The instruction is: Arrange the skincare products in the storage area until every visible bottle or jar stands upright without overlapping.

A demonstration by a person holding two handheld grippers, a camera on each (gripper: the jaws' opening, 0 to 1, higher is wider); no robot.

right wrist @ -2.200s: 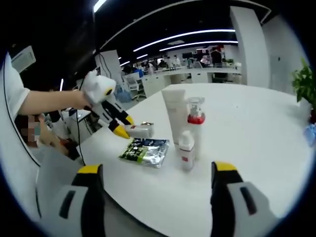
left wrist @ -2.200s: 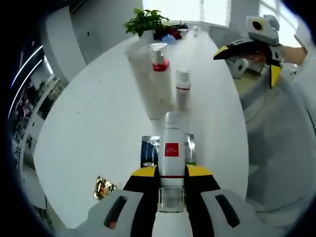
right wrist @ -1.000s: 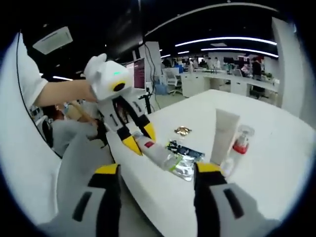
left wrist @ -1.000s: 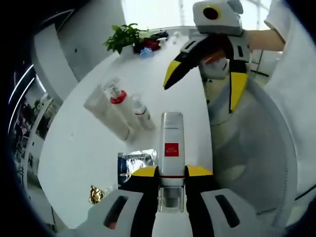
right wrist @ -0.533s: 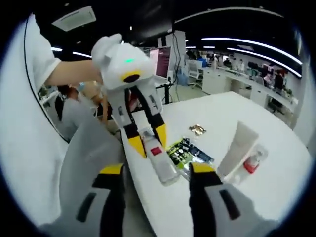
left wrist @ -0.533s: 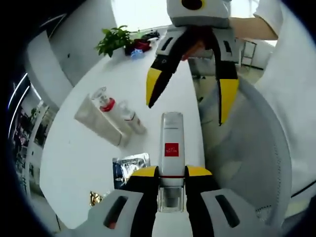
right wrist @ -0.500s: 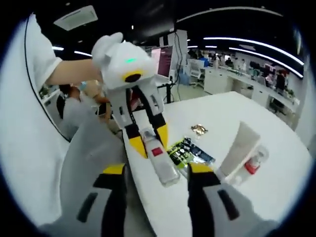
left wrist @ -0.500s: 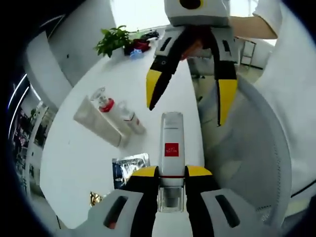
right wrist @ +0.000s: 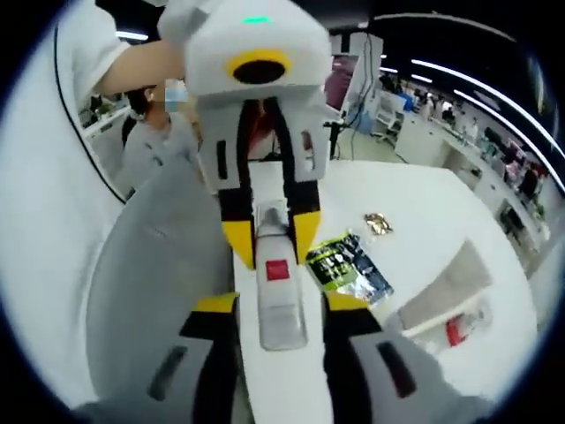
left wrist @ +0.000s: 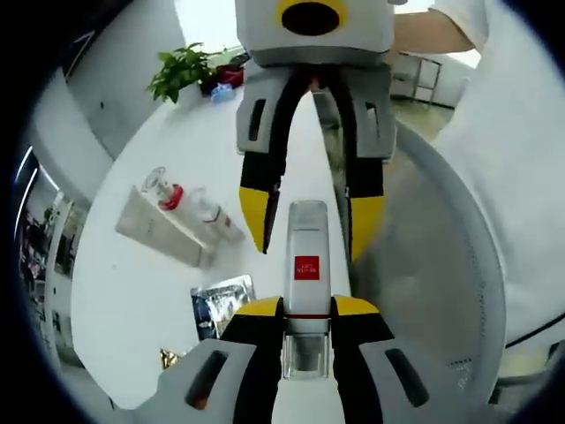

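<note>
Clamped by the left gripper [left wrist: 306, 311]: a white bottle with a red square label [left wrist: 306, 258], pinched by the yellow pads near its clear-capped end and pointing straight out along the jaws. Held up off the white table [left wrist: 124, 291], near its edge. Straddled at the far end by the right gripper [left wrist: 309, 225], jaws spread, a narrow gap showing on each side, so not yet gripping. Same reading from the right gripper view: right gripper [right wrist: 281, 305] apart around the bottle [right wrist: 279, 296], left gripper [right wrist: 272, 238] pressed onto it from the opposite end.

Looks like a hand-over between the two tools.

Probably light, with a rigid plastic body and a smooth, glossy skin likely to slip or swivel in a two-point pinch. Best taken across the straight body around the label, squarely, not on the rounded end or the cap.

Farther out on the table: a white tube [left wrist: 159, 231], a pump bottle with a red collar [left wrist: 168, 190] and a small white bottle [left wrist: 212, 215] grouped together, apparently upright. Nearer, lying flat, a foil sachet [left wrist: 219, 303] and a small gold wrapper [left wrist: 168, 358]. At the far end, a potted plant [left wrist: 181, 71].
</note>
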